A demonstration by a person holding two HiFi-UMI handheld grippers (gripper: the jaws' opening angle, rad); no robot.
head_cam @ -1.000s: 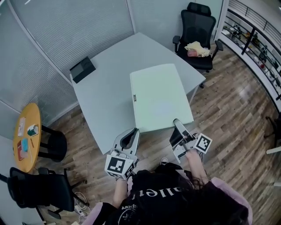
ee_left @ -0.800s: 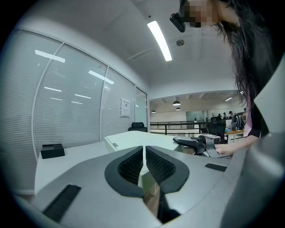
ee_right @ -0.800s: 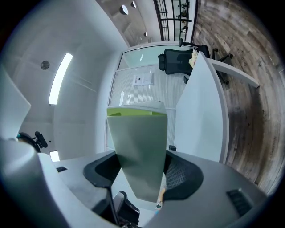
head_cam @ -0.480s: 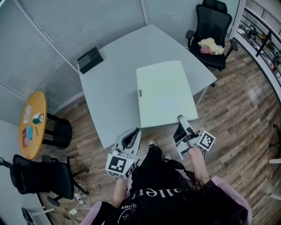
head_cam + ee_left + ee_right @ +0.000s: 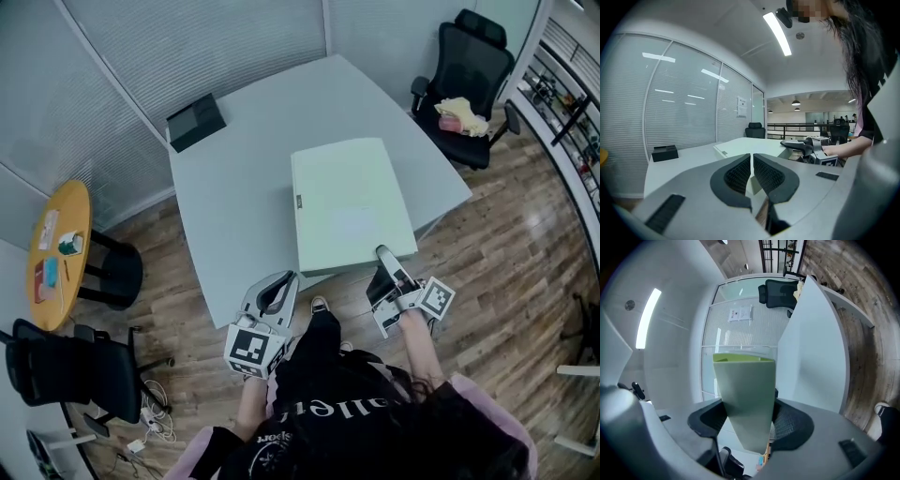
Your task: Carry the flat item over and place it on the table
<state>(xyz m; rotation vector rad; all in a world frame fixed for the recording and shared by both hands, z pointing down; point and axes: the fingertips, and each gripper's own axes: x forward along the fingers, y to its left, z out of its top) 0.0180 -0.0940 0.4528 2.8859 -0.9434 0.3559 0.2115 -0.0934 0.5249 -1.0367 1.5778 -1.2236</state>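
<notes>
Well, the carrying looks nearly done: the board [image 5: 349, 202] is already over the table [image 5: 234, 206], lying roughly level toward the table's four o'clock side, with its near edge sticking out past the table's edge at six o'clock. Whether its far end touches the top cannot be told, so what seems left is lowering it flat and letting go. The right gripper [image 5: 380, 255] has its jaws pinching that near edge, the ribbed dark pads [image 5: 790, 425] pressed on both faces of the board [image 5: 745, 394]. The left gripper [image 5: 284, 281] hangs at seven o'clock off the table, jaws pressed together on nothing [image 5: 752, 164]. The board is a pale green rectangle with rounded corners, smooth and matt, fairly thick, and seemingly rigid. The table is a plain light grey slab with an angled outline. A small black box [image 5: 195, 122] sits at its eleven o'clock corner, well apart from the board, and the floor [image 5: 506, 253] is wood plank.
</notes>
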